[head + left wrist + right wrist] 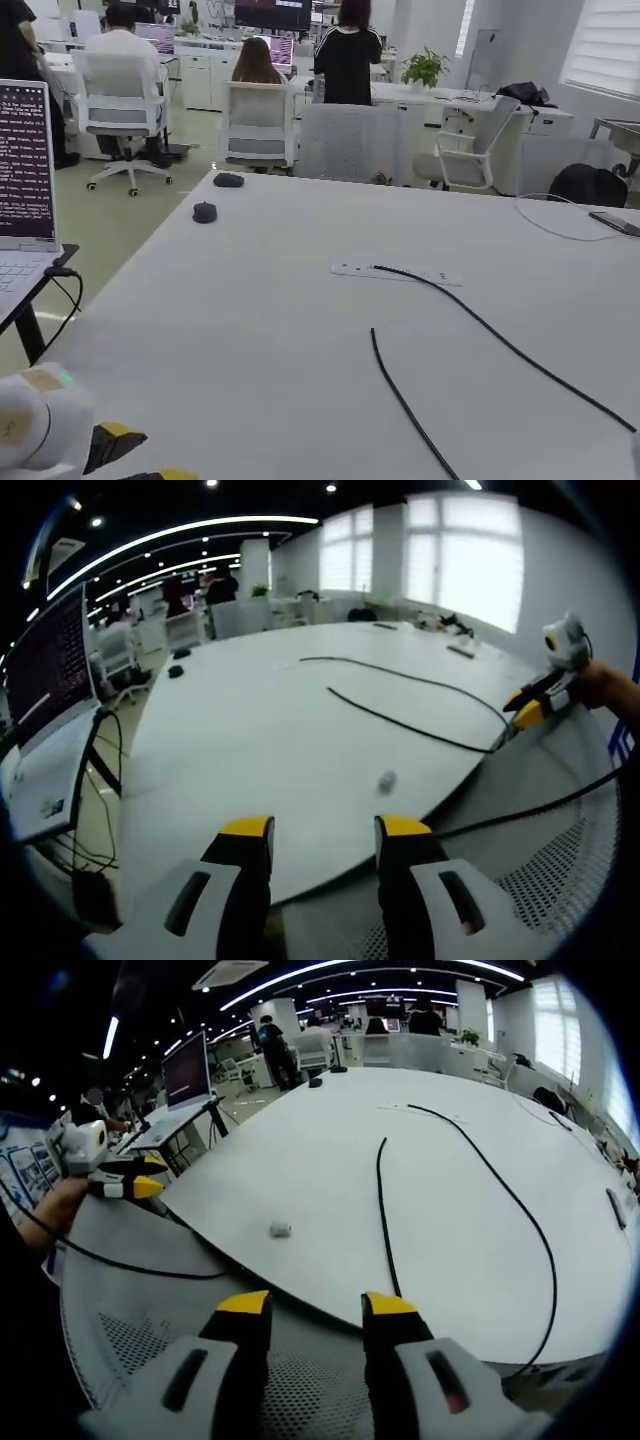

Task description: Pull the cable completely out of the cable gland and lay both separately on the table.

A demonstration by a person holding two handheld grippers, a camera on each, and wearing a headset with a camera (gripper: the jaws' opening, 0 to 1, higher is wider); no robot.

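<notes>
Both jaws standing apart, gripping nothing: left gripper [325,827] and right gripper [317,1303] hovering off near desk [330,1140] edge. Cable gland [280,1228] lying alone centre-left in right gripper view, clear of short cable [381,1210]. Cable running lengthwise up frame from right jaws; right gripper looking nearer it.

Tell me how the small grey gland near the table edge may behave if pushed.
The gland looks small and rounded, so it is probably light and may roll. It lies near the table edge, so a push toward that edge could drop it.
</notes>
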